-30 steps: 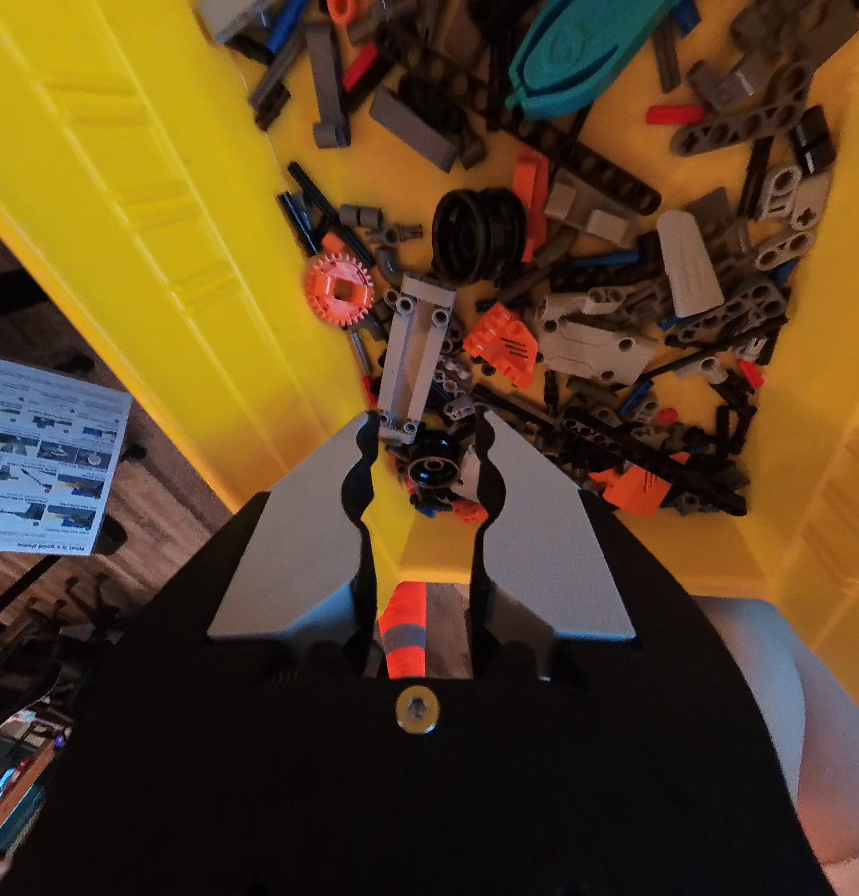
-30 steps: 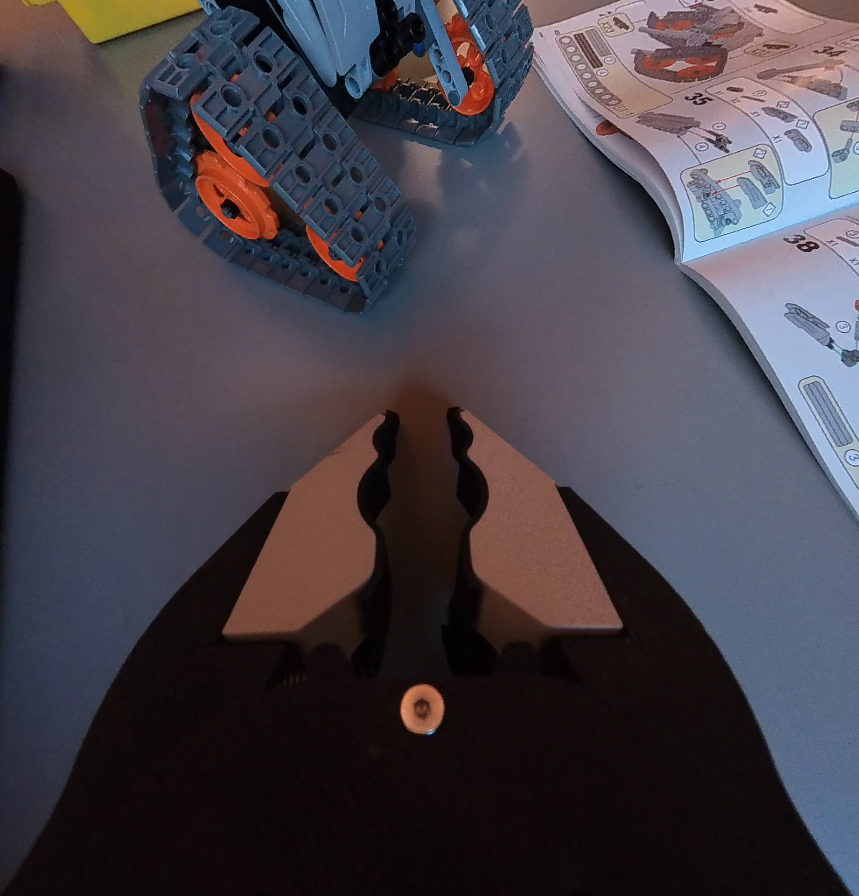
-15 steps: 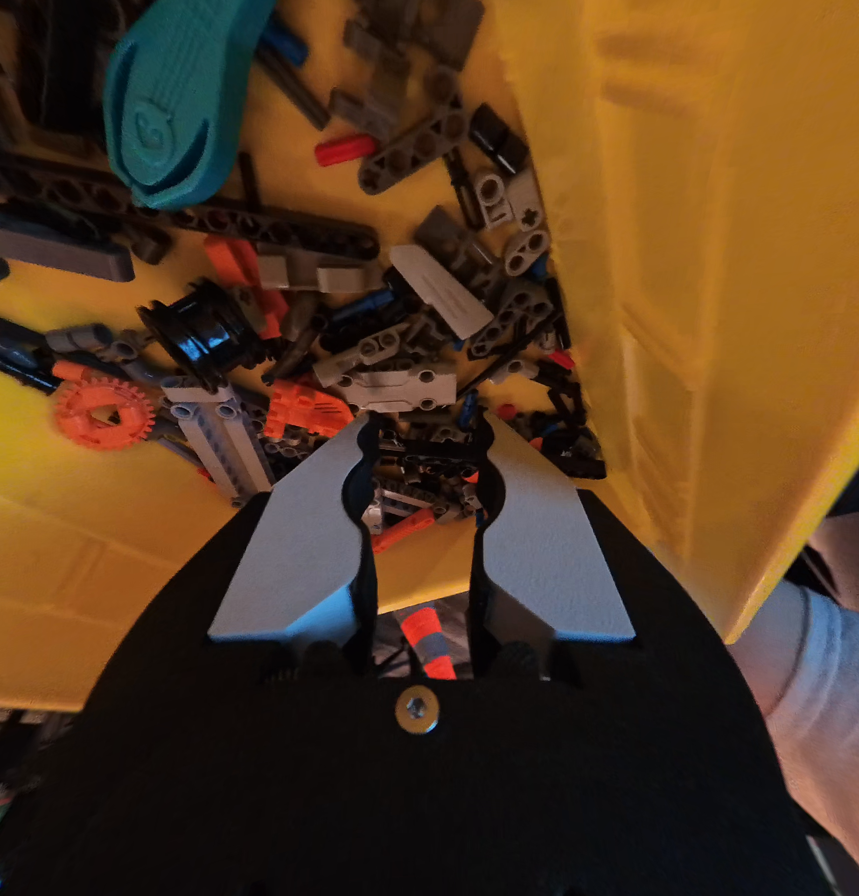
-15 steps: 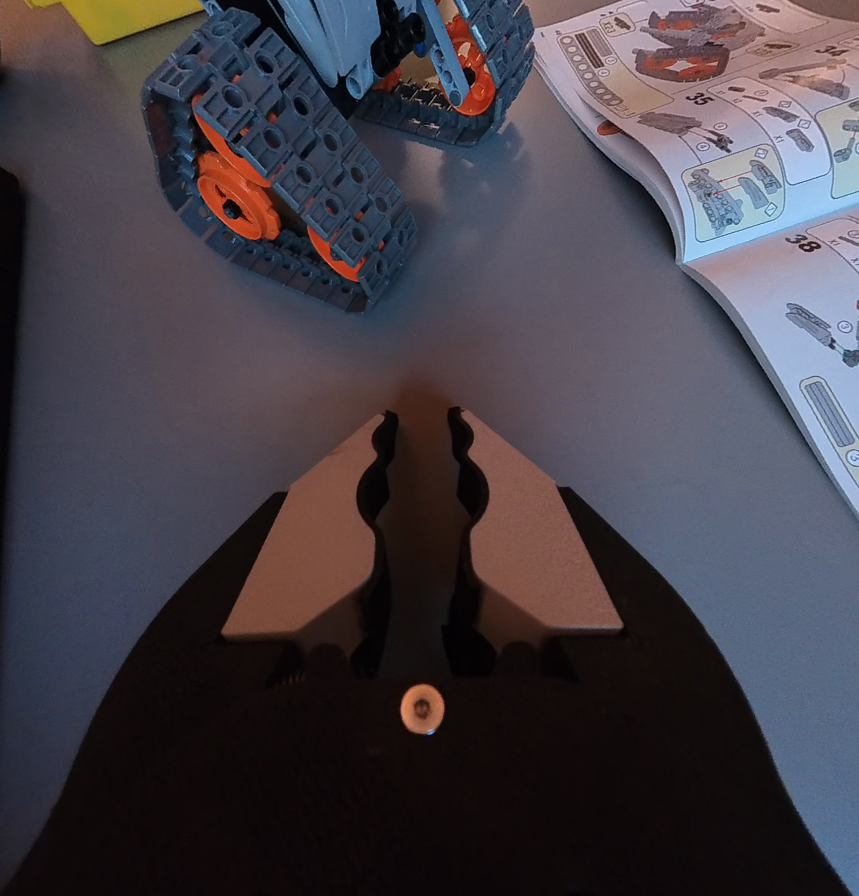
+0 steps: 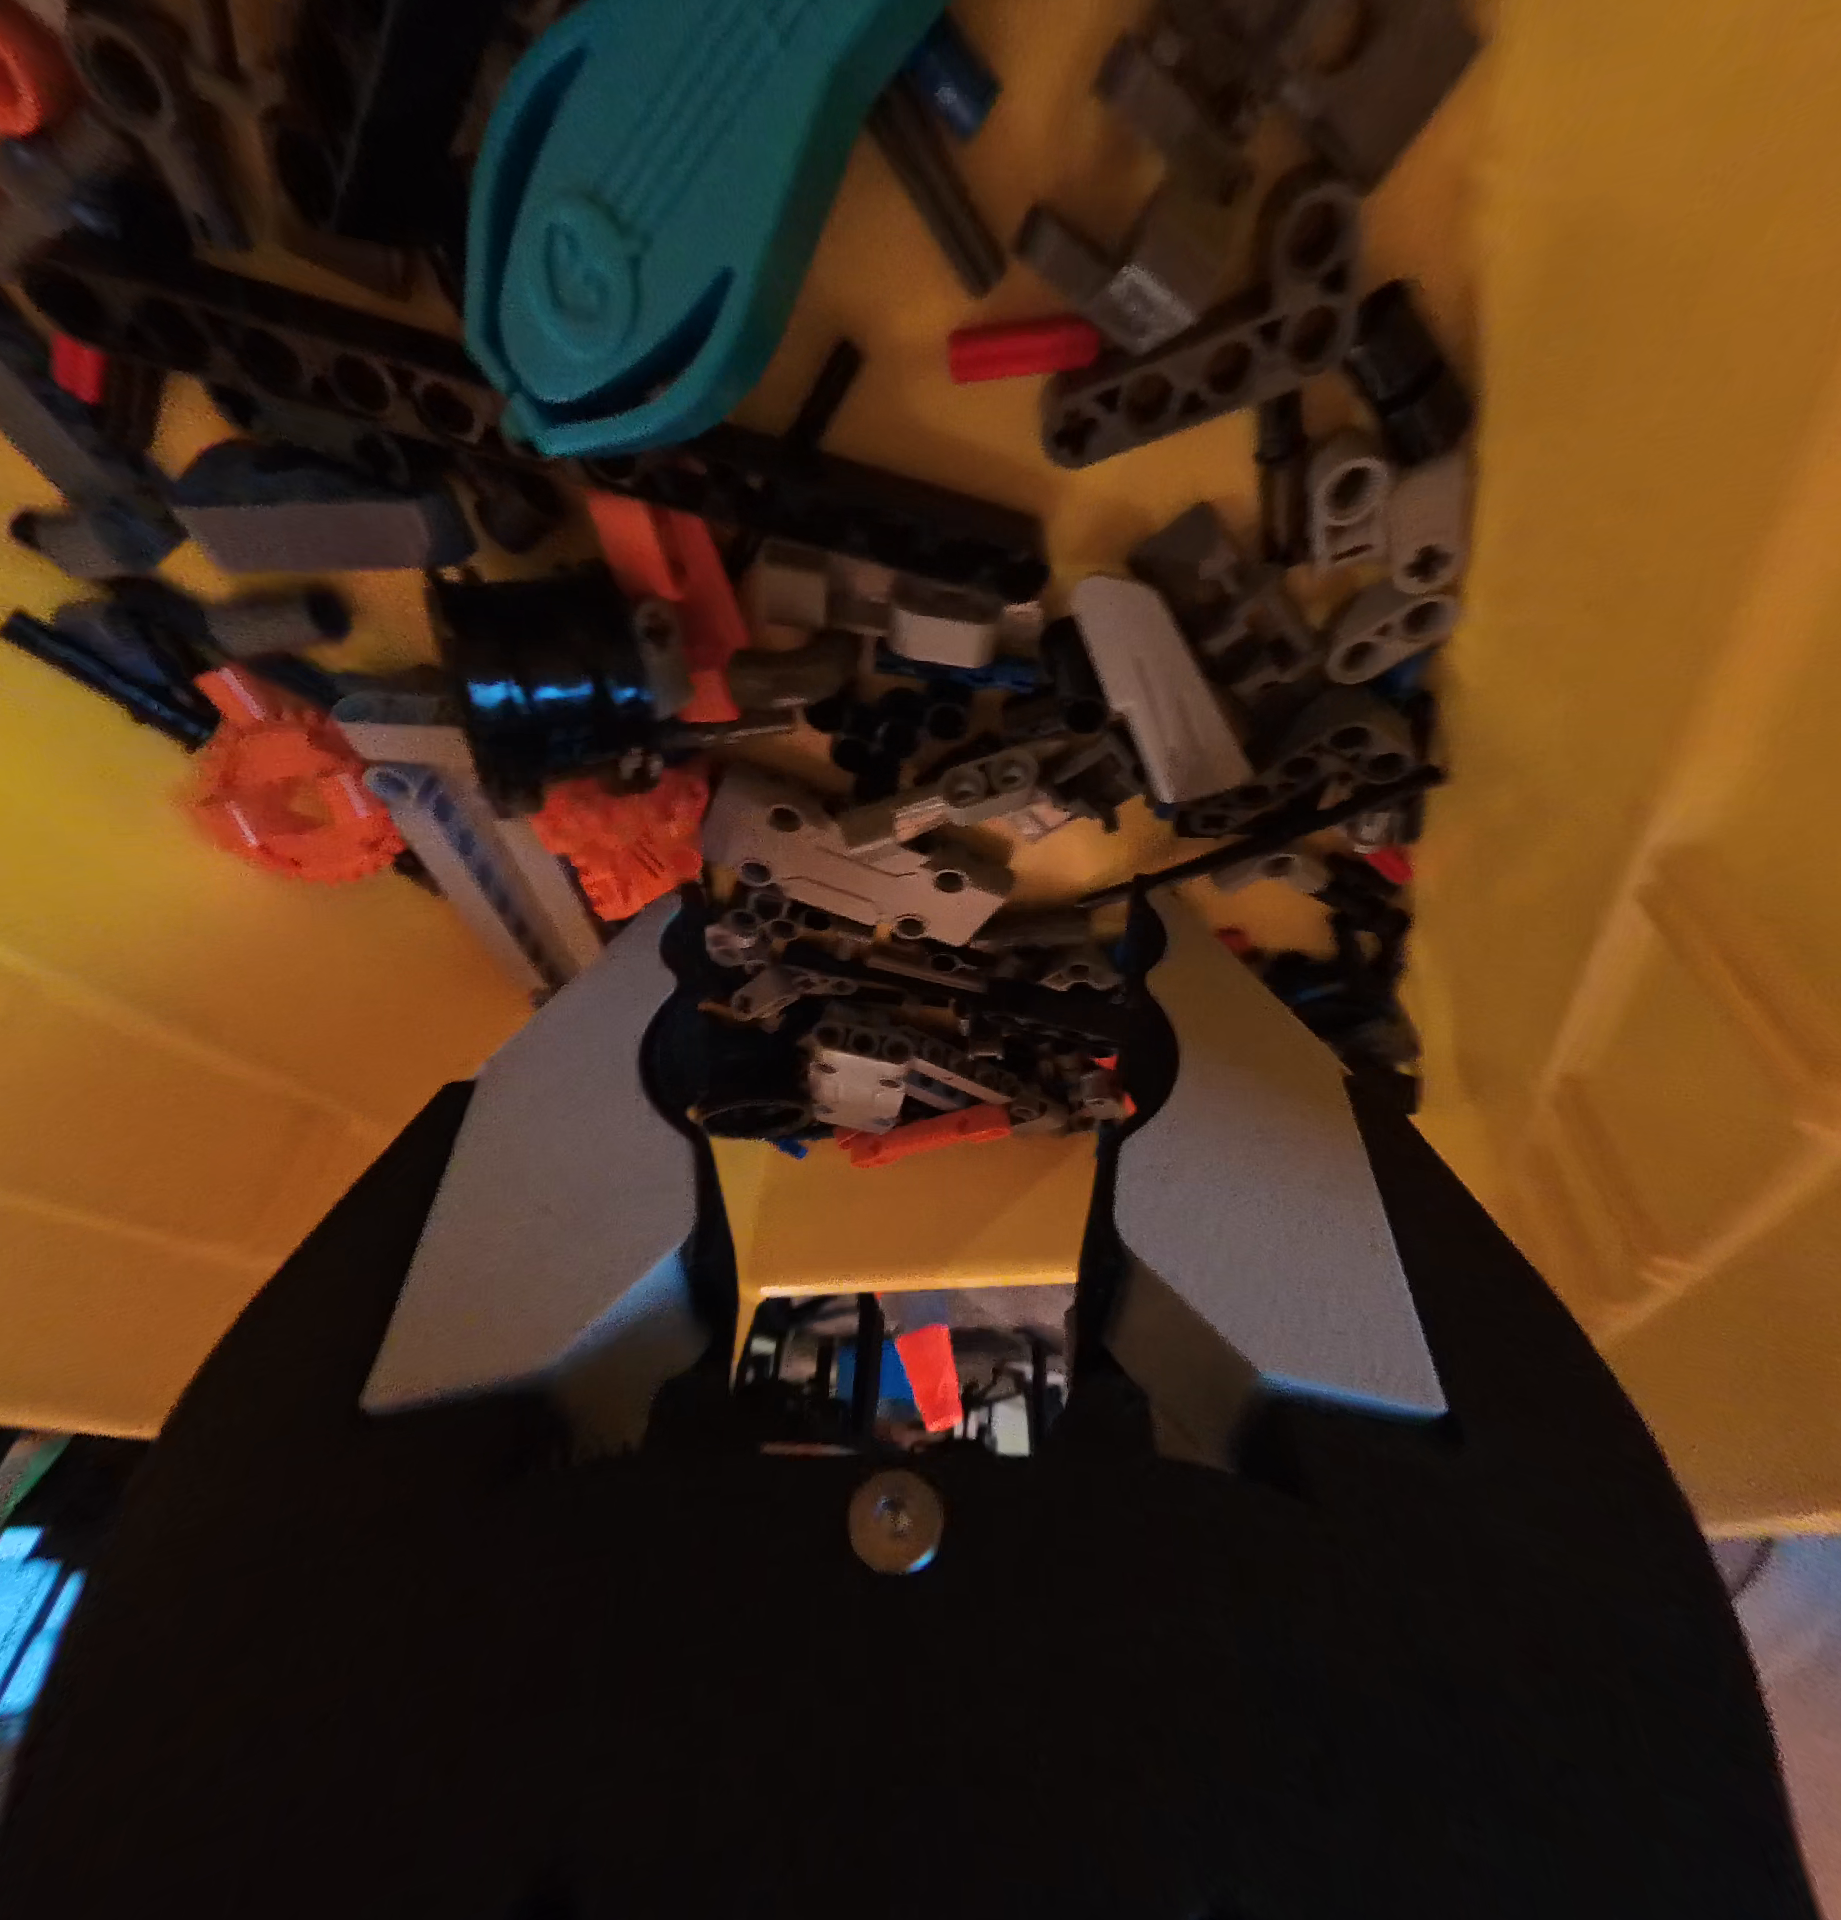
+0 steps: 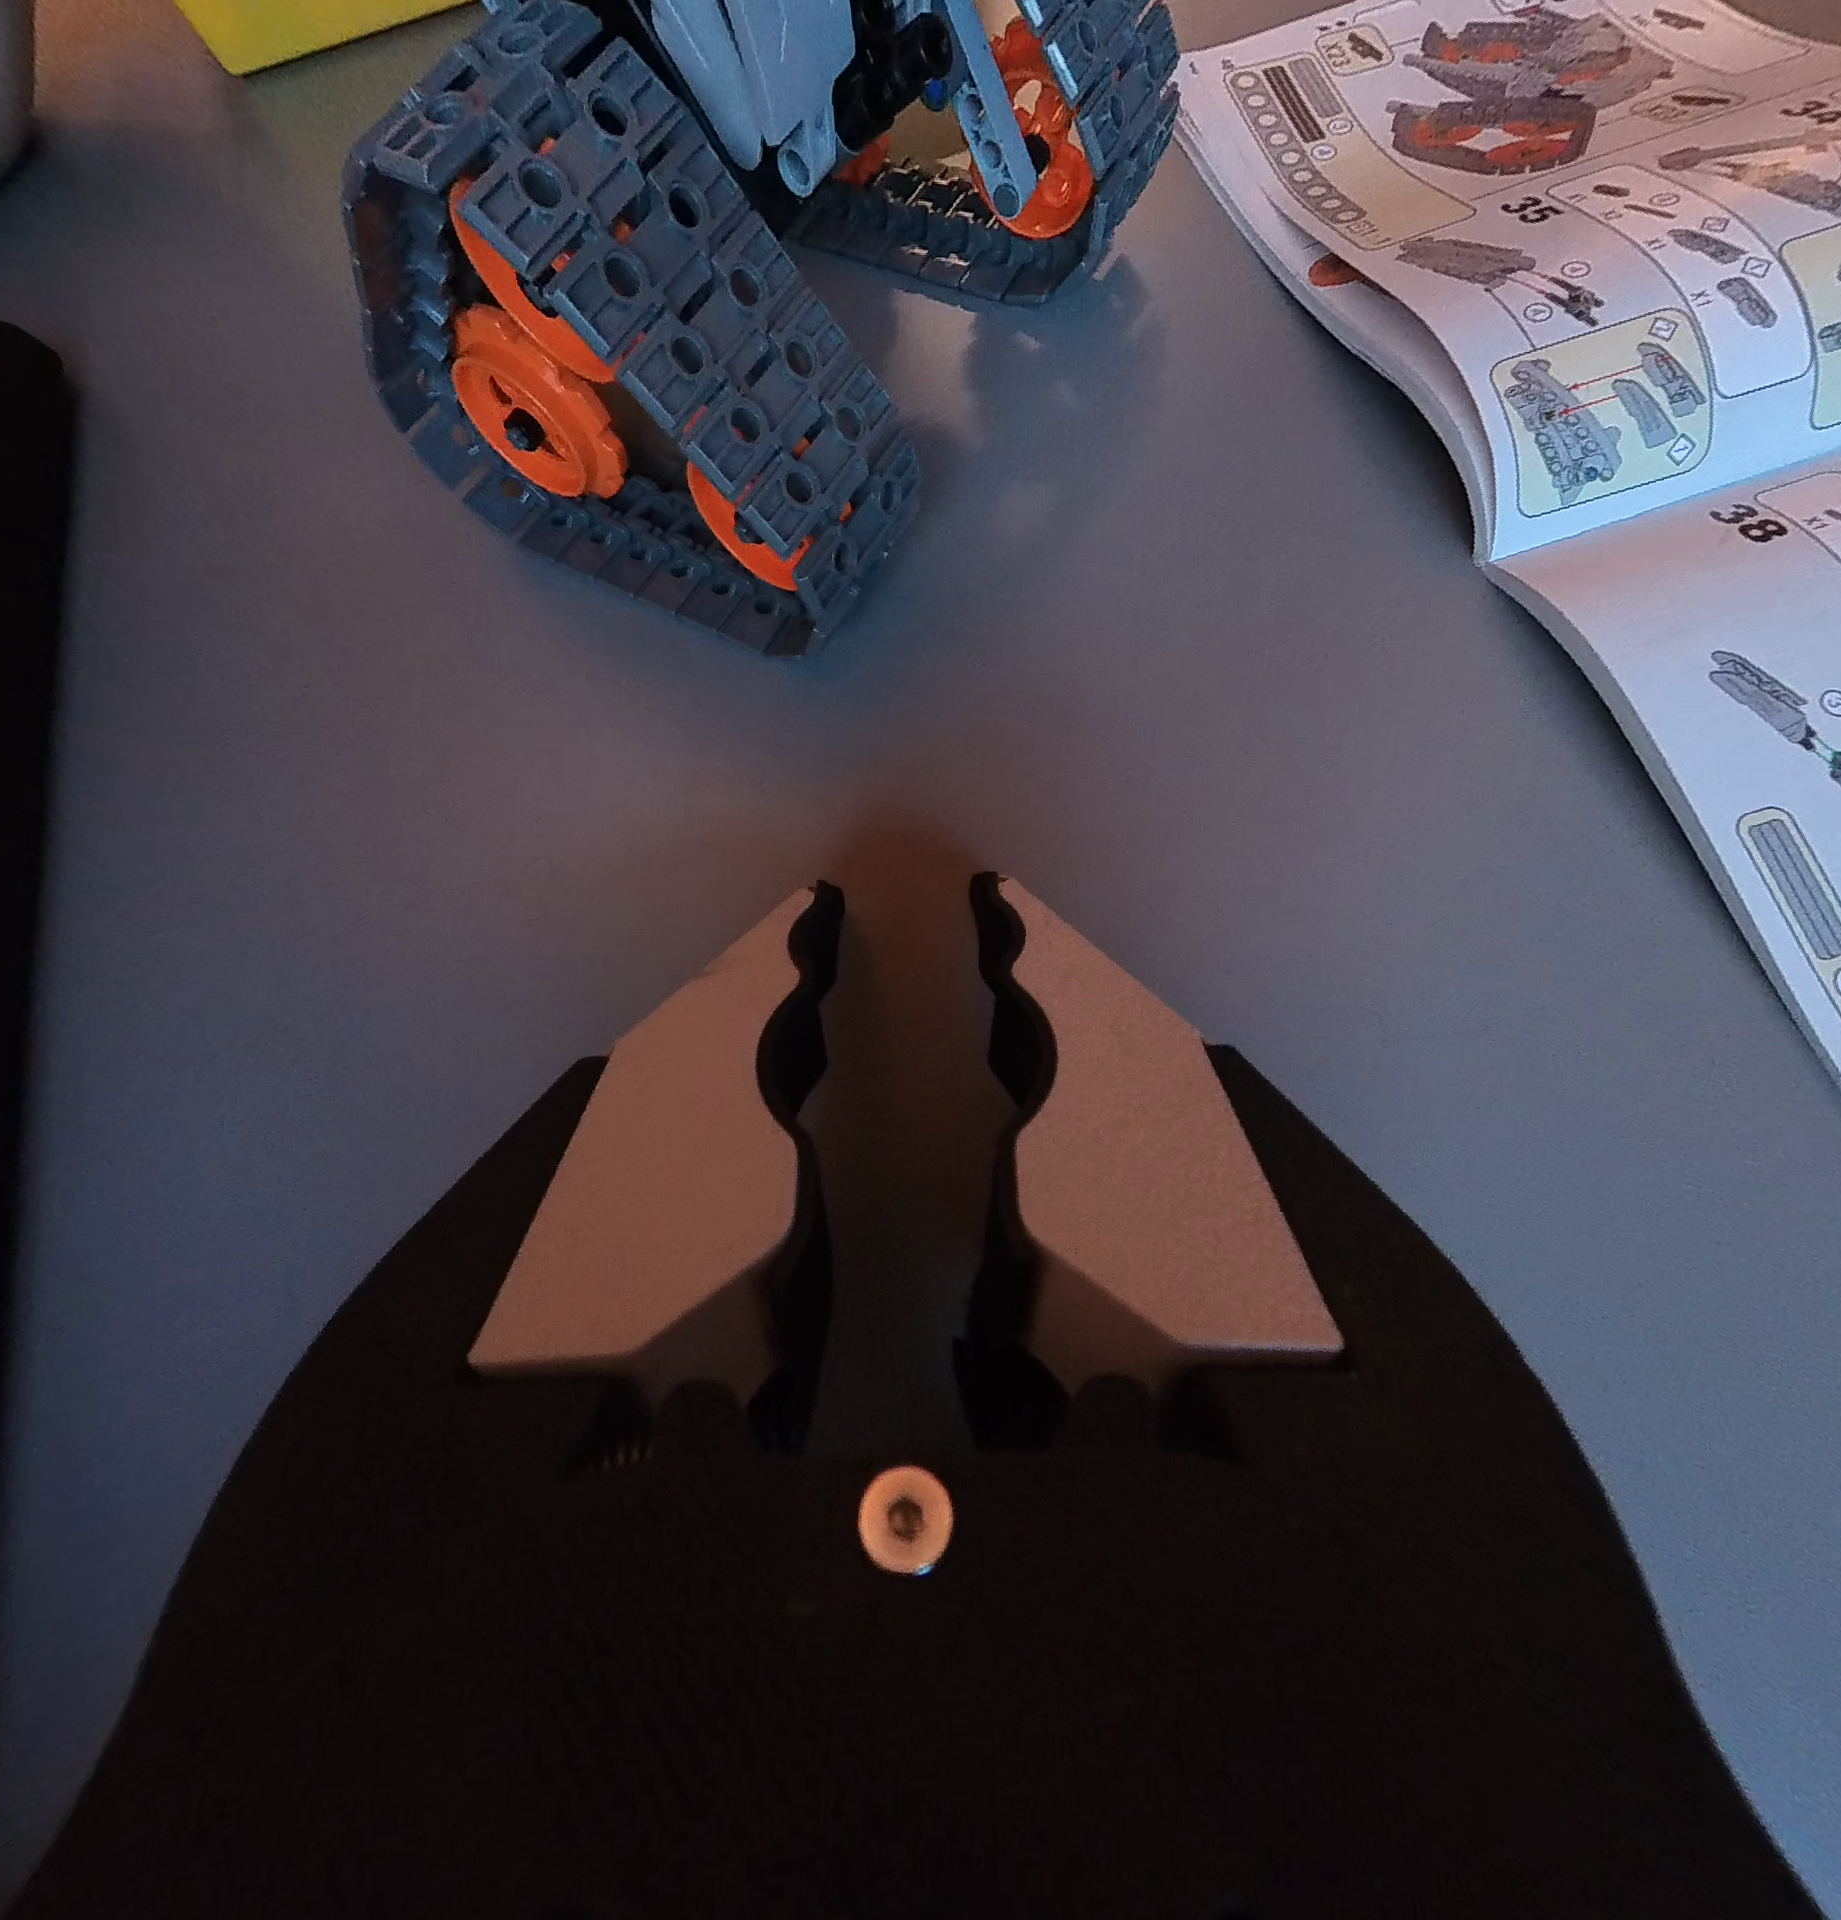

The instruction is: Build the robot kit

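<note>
Between the spread fingers of the left tongs (image 5: 911, 935) lies a dense heap of small building pieces (image 5: 926, 1029), grey, black and orange, on the floor of a yellow bin (image 5: 1622, 727). The jaws stand wide and clasp nothing; whether the tips touch the heap I cannot tell, since the view is blurred. Just ahead of the tips sits a light grey pinned beam (image 5: 854, 862), and beyond it to the left a black wheel hub (image 5: 552, 675) and an orange gear (image 5: 282, 800). Farther ahead rests a large teal shell-shaped piece (image 5: 646, 208), with a red pin (image 5: 1020, 348) and a dark grey holed liftarm (image 5: 1207, 364) to its right. The bin's wall rises close on the right of the tongs, and more pieces crowd against it.

The right tongs (image 6: 905, 894) hover low over a bare stretch of grey tabletop (image 6: 1207, 675), jaws parted by a narrow gap and gripping nothing. Ahead and to the left stands a tracked model vehicle (image 6: 635, 343) with dark grey tread links and orange sprocket wheels, well apart from the tips. To the right lies an open instruction booklet (image 6: 1674, 364), its pages bowed upward. A black object (image 6: 2, 727) edges the far left, and a yellow corner (image 6: 303, 31) shows at the top beyond the model.
</note>
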